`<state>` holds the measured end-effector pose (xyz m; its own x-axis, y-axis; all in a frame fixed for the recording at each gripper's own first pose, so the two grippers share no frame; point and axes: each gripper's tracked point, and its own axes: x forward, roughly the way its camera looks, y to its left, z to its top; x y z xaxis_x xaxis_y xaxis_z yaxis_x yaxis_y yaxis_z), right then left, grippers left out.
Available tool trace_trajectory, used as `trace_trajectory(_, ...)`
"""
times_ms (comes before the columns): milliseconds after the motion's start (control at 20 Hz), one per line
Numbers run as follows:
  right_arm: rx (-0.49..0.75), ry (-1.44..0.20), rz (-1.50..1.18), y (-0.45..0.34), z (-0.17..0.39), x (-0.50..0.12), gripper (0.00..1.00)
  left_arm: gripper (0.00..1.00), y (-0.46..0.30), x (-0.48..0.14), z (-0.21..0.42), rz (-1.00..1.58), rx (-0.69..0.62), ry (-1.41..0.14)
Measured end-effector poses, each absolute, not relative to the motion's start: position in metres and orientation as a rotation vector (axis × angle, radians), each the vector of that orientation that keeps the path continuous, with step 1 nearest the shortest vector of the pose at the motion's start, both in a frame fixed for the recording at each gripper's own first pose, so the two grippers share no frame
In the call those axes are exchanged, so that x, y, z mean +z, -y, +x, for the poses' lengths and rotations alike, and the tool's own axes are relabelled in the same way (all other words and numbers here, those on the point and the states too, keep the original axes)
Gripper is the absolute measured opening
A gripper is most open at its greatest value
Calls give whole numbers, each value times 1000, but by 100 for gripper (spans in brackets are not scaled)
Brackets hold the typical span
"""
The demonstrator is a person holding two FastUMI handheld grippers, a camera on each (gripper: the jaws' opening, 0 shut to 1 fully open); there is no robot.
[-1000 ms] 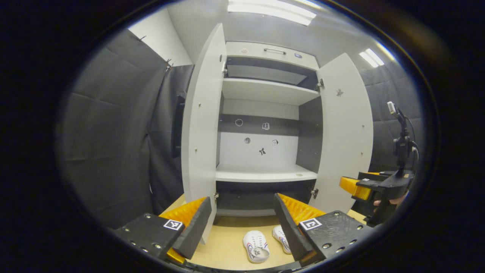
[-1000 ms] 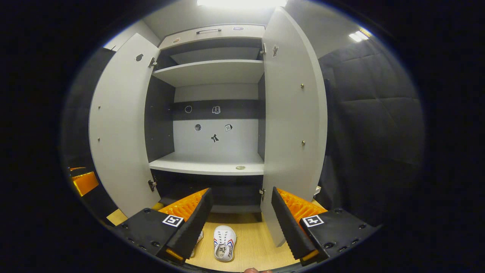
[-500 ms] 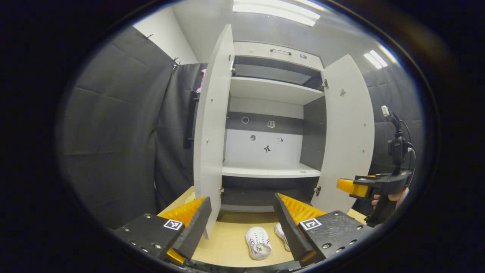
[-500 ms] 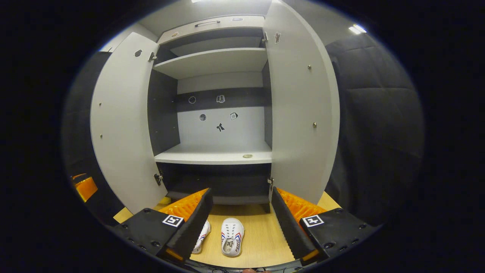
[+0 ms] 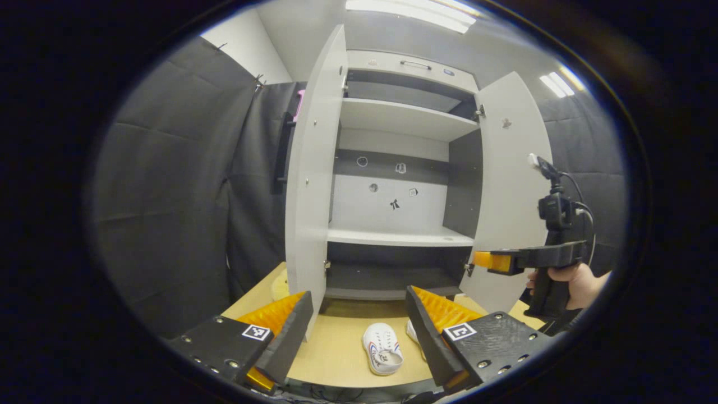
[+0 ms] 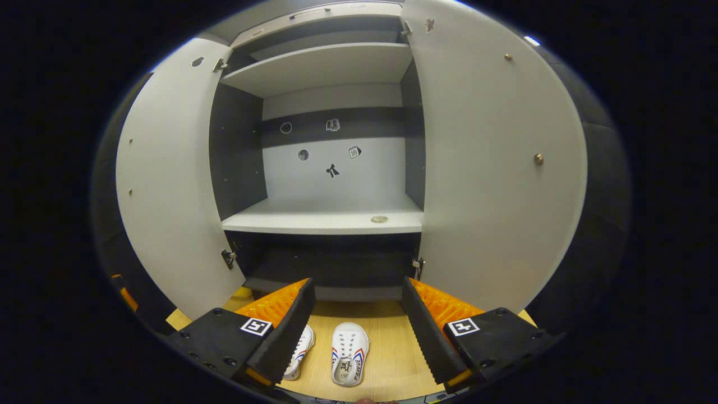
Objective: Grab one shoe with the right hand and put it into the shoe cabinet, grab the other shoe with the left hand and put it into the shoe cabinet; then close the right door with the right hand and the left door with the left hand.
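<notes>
left gripper view: the left tongs (image 5: 359, 331) stand wide apart at the bottom of the frame and hold nothing. 1 white shoe (image 5: 382, 355) lies on the tabletop (image 5: 336, 359) between the fingers, low centre; a 2nd shoe (image 5: 412, 332) is partly hidden behind the right-hand finger. the shoe cabinet (image 5: 392, 168) fills the centre, with the left door (image 5: 314, 168) and right door (image 5: 510, 185) both swung open. the right tongs (image 5: 487, 261) sit at right centre, held by a hand (image 5: 575, 278); their opening cannot be judged here.

right gripper view: the right tongs (image 6: 357, 328) are wide and empty. both shoes lie side by side at bottom centre. the middle shelf (image 6: 325, 216) carries no shoe.

progress: 0 steps appear complete; both placements and both door closures remain.
</notes>
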<state>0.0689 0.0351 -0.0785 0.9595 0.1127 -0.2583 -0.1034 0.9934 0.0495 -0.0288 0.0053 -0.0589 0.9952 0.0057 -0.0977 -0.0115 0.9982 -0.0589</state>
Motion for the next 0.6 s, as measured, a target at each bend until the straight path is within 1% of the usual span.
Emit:
trace_trajectory(100,156,-372,63,-51,72,-111,95,94,-1,-64,-26,-63,0,-121)
trace_trajectory(150,181,-408,66,-59,75,-126,96,95,1,-66,-26,-67,-5,-130)
trace_trajectory(200,196,-442,56,-61,76,-142,96,94,6,-67,-25,-70,-13,-137)
trace_trajectory(350,231,-515,34,-76,85,-184,96,95,17,-78,-20,-81,-38,-181)
trace_trajectory(500,230,-598,33,-84,94,-233,96,94,27,-98,-19,-81,-65,-253)
trace_trajectory(550,228,-622,39,-86,97,-246,96,95,29,-105,-18,-72,-72,-275)
trace_trajectory(600,228,-640,44,-88,100,-260,94,95,31,-110,-17,-60,-77,-294)
